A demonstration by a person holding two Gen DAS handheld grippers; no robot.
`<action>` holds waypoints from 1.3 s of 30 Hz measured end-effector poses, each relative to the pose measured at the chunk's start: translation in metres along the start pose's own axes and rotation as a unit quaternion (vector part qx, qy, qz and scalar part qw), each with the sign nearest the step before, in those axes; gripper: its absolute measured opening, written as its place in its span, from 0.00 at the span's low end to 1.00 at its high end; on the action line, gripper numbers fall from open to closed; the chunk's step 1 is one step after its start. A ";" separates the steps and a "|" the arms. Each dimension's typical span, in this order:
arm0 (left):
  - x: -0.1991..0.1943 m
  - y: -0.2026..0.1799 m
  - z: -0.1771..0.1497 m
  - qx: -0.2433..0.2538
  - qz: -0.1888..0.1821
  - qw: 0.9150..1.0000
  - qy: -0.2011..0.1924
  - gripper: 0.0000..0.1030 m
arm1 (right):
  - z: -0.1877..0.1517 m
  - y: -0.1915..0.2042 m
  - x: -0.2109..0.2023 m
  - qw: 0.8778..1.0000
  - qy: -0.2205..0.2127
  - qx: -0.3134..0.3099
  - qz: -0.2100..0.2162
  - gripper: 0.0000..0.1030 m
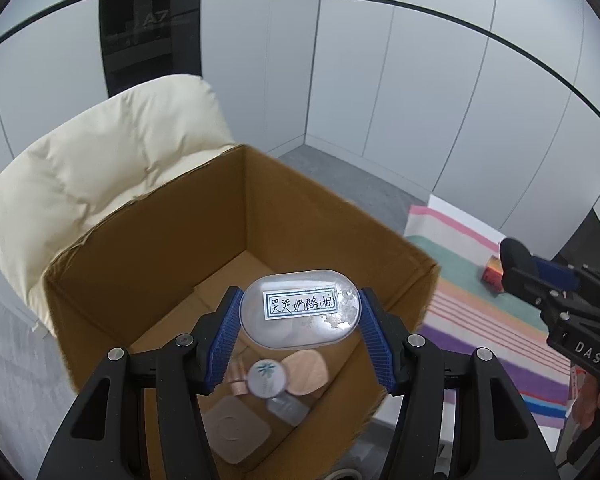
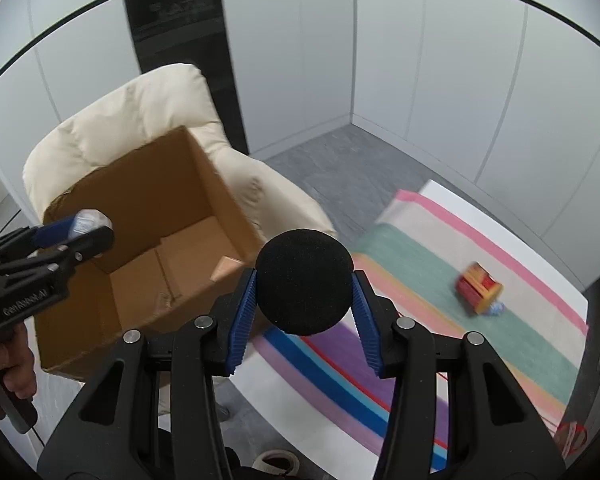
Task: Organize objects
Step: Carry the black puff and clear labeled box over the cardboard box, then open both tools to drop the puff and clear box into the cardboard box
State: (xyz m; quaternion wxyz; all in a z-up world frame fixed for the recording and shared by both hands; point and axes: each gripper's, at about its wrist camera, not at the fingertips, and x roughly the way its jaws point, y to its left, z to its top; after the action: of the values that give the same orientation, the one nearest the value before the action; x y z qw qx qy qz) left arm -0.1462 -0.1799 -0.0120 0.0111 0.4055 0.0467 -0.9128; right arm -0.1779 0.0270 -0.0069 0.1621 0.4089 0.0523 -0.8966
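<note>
Between the jaws of the left gripper (image 1: 300, 312), a clear oval case (image 1: 300, 314) carries a white label (image 1: 300, 304) with a handwritten line in Chinese characters ending in a bracket. To the right of those jaws, the body of the right gripper (image 1: 518, 264) bears "DAS" in white; in the right wrist view, left of its own jaws, the left gripper's body reads "GenRobot.AI". Far beyond the left jaws, a dark wall panel (image 1: 152, 24) shows "A7".
</note>
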 end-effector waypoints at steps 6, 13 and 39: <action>-0.002 0.020 -0.011 -0.004 0.017 1.000 0.007 0.57 | 0.008 0.036 0.004 1.000 -0.007 -0.023 0.019 0.47; -0.006 0.037 -0.021 -0.002 0.036 0.999 -0.004 0.63 | 0.013 0.073 0.011 0.998 -0.001 -0.040 0.047 0.47; -0.056 0.142 -0.040 -0.116 0.102 0.987 -0.049 1.00 | 0.021 0.175 0.034 0.991 0.008 -0.101 0.083 0.57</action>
State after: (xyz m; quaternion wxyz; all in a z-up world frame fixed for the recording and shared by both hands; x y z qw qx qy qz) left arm -0.0706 -0.3185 -0.0081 0.1538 0.3588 0.1102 -0.9140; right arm -0.1553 -0.1514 -0.0113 0.2758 0.4004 0.1103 -0.8668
